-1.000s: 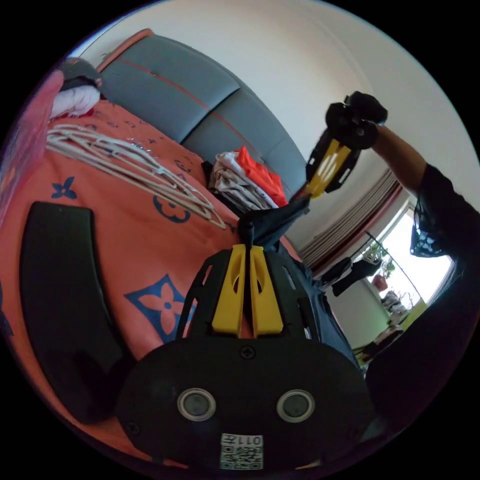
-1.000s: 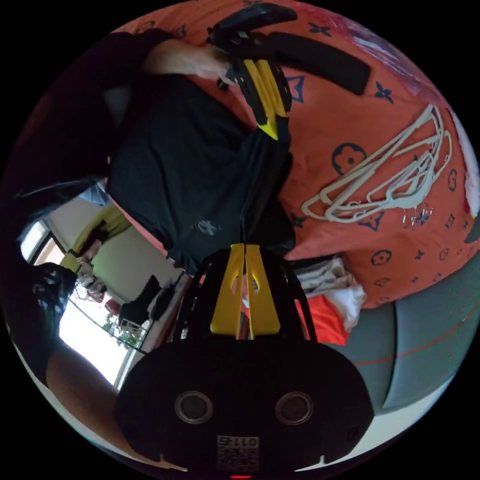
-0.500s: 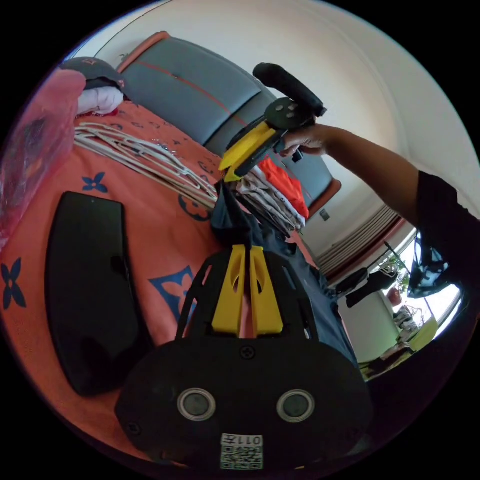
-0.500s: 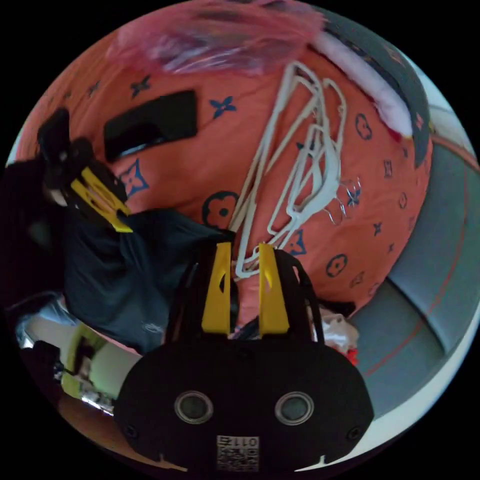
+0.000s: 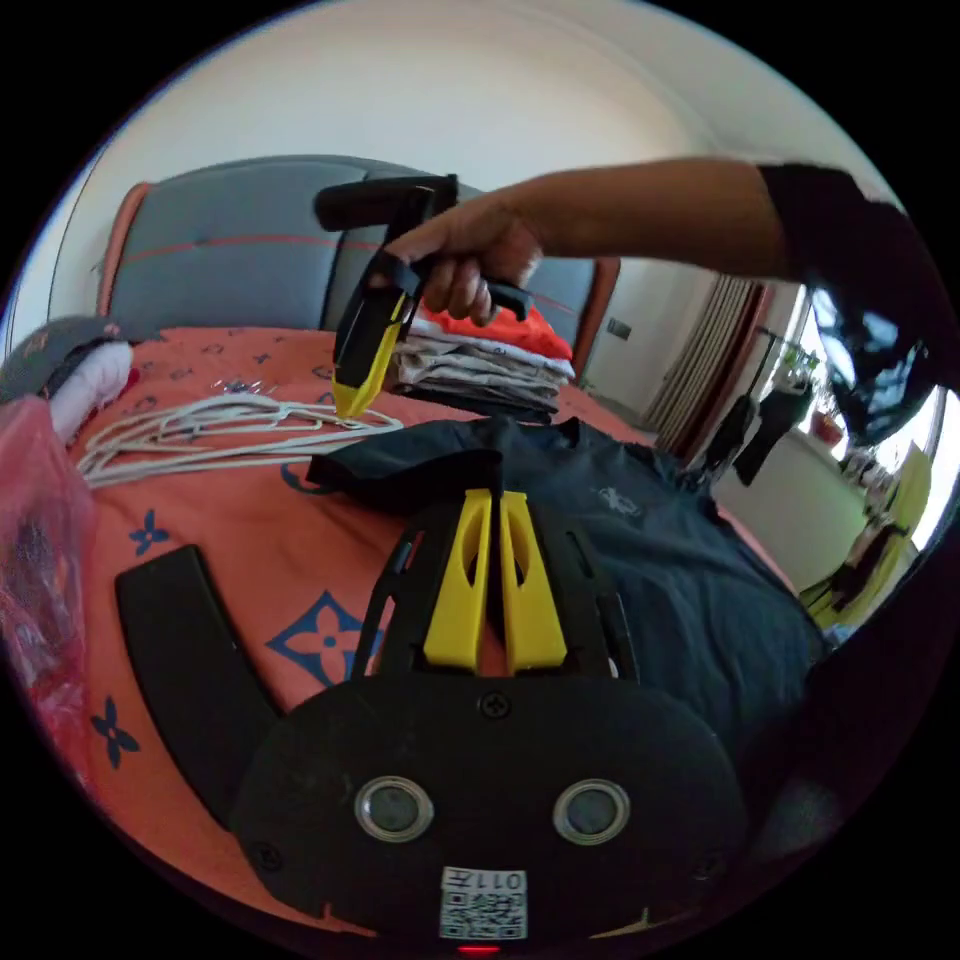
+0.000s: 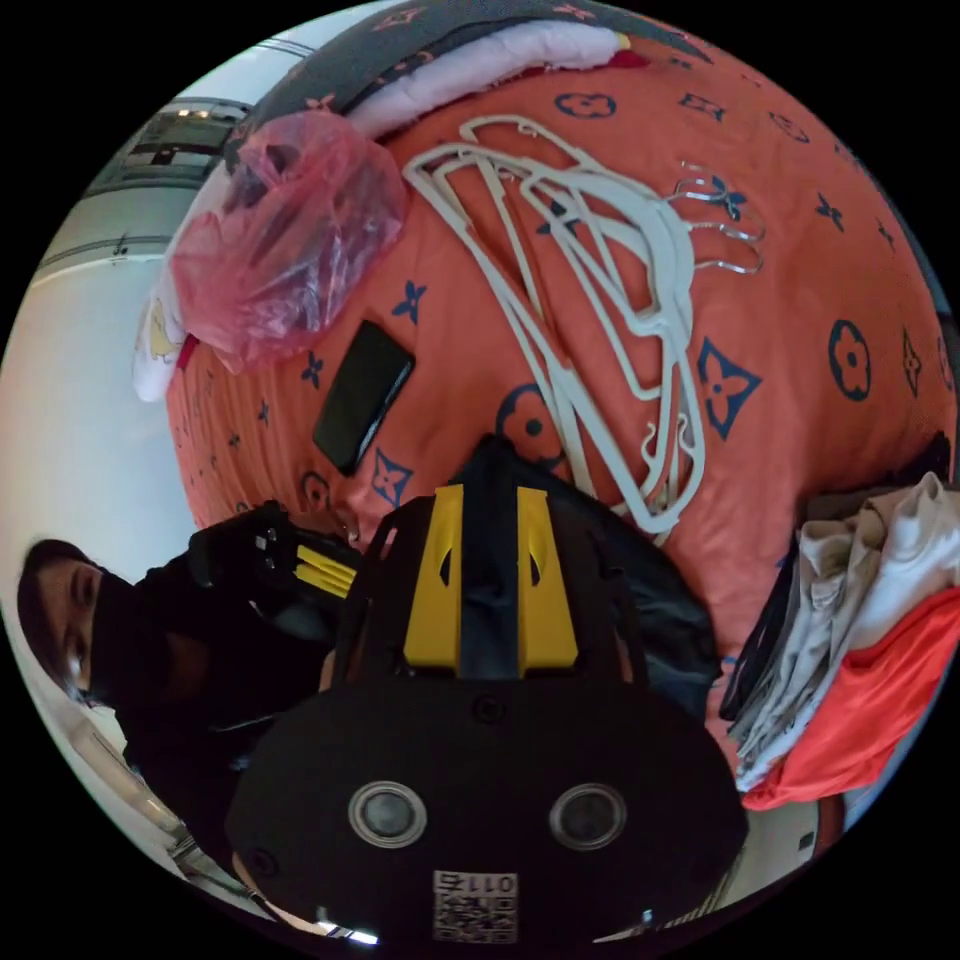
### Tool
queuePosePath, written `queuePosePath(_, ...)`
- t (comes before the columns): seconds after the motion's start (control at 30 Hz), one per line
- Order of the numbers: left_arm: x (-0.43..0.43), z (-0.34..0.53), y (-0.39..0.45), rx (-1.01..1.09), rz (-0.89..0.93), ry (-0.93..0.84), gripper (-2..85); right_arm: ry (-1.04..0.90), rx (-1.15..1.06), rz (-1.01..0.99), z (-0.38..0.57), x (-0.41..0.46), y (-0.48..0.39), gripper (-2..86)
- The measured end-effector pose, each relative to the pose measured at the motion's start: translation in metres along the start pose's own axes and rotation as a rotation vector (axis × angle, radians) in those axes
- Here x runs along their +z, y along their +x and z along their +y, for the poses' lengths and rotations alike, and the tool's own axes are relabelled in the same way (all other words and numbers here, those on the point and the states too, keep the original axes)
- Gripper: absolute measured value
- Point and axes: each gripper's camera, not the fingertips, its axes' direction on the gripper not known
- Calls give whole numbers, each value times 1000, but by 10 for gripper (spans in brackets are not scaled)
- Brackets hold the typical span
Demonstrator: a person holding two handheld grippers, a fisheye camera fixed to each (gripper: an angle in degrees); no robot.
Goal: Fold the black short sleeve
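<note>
The black short-sleeve shirt (image 5: 640,540) lies spread on the orange patterned bedspread (image 5: 250,540), its length running away from the left gripper (image 5: 492,500), whose jaws are closed together on a folded edge. In the left gripper view, the right gripper (image 5: 350,400) hovers above the shirt (held by a hand (image 5: 465,260)). In the right gripper view its jaws stand apart, dark fabric between them. White hangers (image 6: 600,300), one black phone (image 6: 362,395), one pink bag (image 6: 285,235), one stack of folded clothes (image 6: 860,650).
</note>
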Motion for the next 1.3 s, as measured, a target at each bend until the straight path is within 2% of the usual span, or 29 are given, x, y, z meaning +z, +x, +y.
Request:
queuePosePath(0.13,43,13,67,158,-164,-82,1,-69,18,12,11,9,2,74)
queuePosePath(0.33,111,41,156,395,-338,-194,0,-64,-63,237,17,1,-24,80)
queuePosePath(0.43,139,55,182,465,-366,-239,0,-158,-75,155,7,6,-21,90)
queuePosePath(0.53,157,66,199,495,-355,-258,0,-222,-83,169,1,11,-18,90)
queuePosePath(0.83,208,92,238,619,-343,-387,0,-265,-110,12,9,-7,9,53)
queuePosePath(1.17,225,98,251,674,-371,-397,1,-118,-196,-243,33,-5,0,19)
queuePosePath(1.3,222,91,244,656,-353,-394,1,-157,-230,-223,35,1,-20,18)
